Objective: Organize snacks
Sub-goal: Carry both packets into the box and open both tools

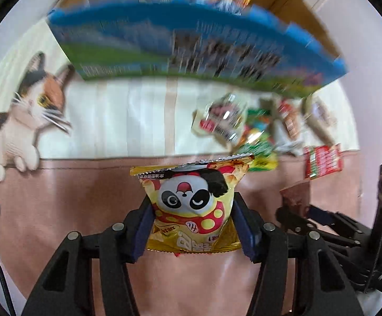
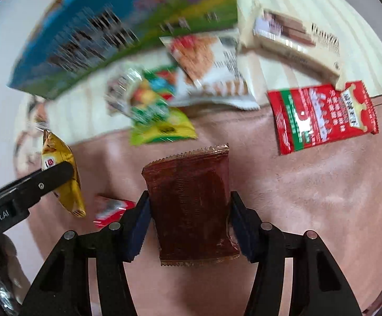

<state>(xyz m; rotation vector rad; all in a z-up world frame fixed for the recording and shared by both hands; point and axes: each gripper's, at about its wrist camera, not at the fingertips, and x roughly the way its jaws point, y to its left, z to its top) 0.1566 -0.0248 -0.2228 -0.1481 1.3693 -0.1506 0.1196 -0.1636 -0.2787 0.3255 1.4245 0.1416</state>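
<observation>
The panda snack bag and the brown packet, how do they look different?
The panda snack bag is yellow, puffy and printed with a cartoon; the brown packet is plain, flat and see-through. Left gripper holds the bag, right gripper the packet. Both are pinched at their sides.

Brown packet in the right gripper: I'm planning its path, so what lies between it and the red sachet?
Right wrist view: only bare pink cloth lies between the brown packet and the red sachet; no snack sits there.
</observation>
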